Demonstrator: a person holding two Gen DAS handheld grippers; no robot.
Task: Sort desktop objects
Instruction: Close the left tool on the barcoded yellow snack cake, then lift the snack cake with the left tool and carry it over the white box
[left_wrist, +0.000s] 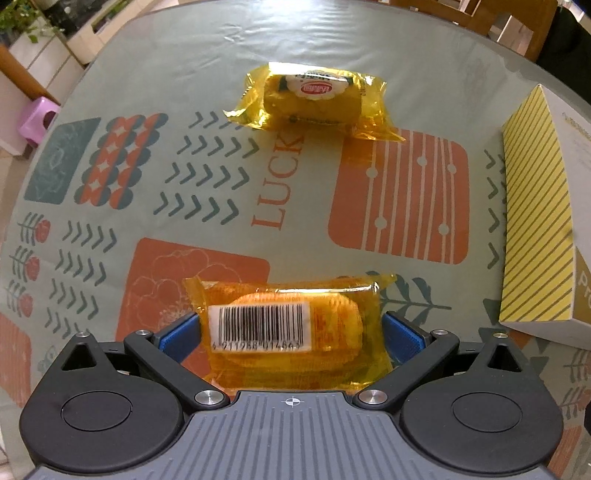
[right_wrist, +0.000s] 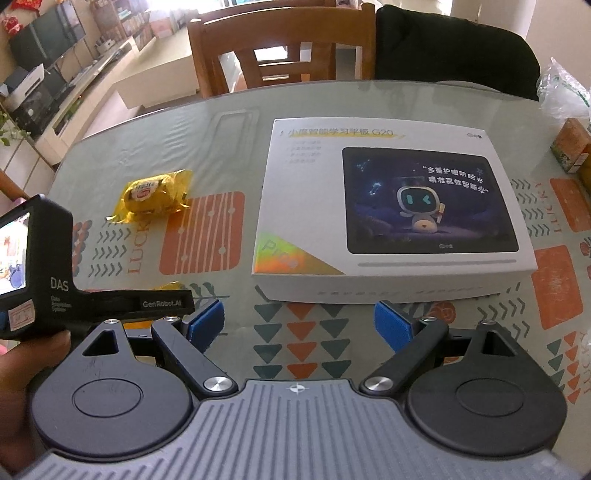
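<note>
Two snack packets: I count two yellow-wrapped cakes; the near snack packet (left_wrist: 288, 332) sits barcode up between my left fingers, the far snack packet (left_wrist: 314, 101) lies on the desk (left_wrist: 207, 66) well beyond it.
Left hand-held gripper (left_wrist: 290, 332): blue pads (left_wrist: 181, 334) sit at both sides of the near packet; I read it as clamped on it.
Right hand-held gripper (right_wrist: 299, 325): fingers apart, nothing between them, hovering just short of the box.
One tablet box (right_wrist: 391, 206): white, lying flat on the desk, to the right of the far packet.
Hard to make out: from the right wrist view the near packet is mostly hidden behind the left gripper's body; an orange carton (right_wrist: 570, 146) is cut off at the right edge.
One wooden chair (right_wrist: 280, 48): behind the desk.
</note>
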